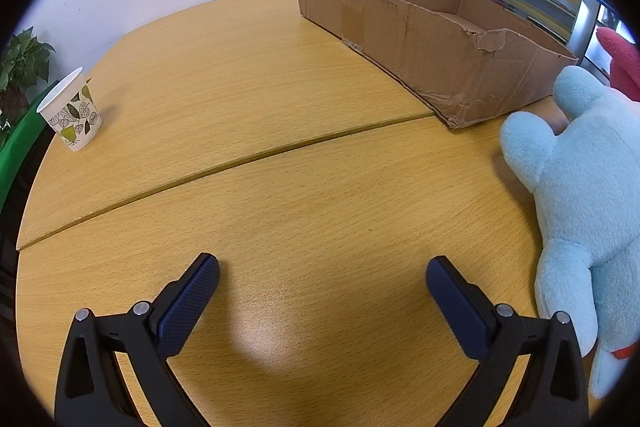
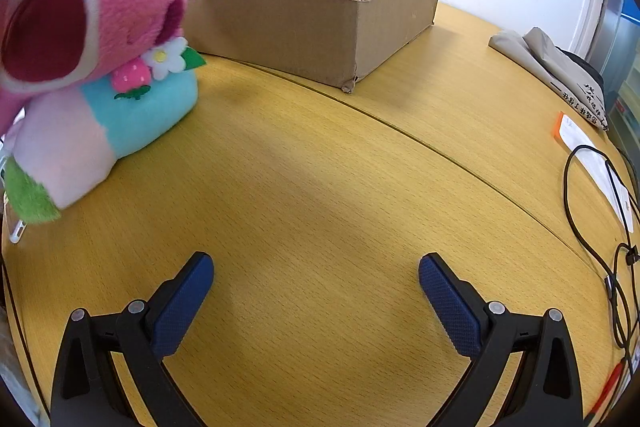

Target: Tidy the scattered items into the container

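Observation:
A shallow cardboard box lies at the far side of the wooden table; the right wrist view shows the cardboard box straight ahead, and no contents show over its walls. A pale blue plush toy lies at the right edge of the left wrist view, close to the box corner. A pink plush bear with a blue and white body stands at the left of the right wrist view. My left gripper hovers open over bare table, left of the blue plush. My right gripper is open too, empty, right of the bear.
A paper cup with a leaf print stands near the table's left edge, by a potted plant. In the right wrist view a folded grey cloth, papers and a black cable lie along the right edge.

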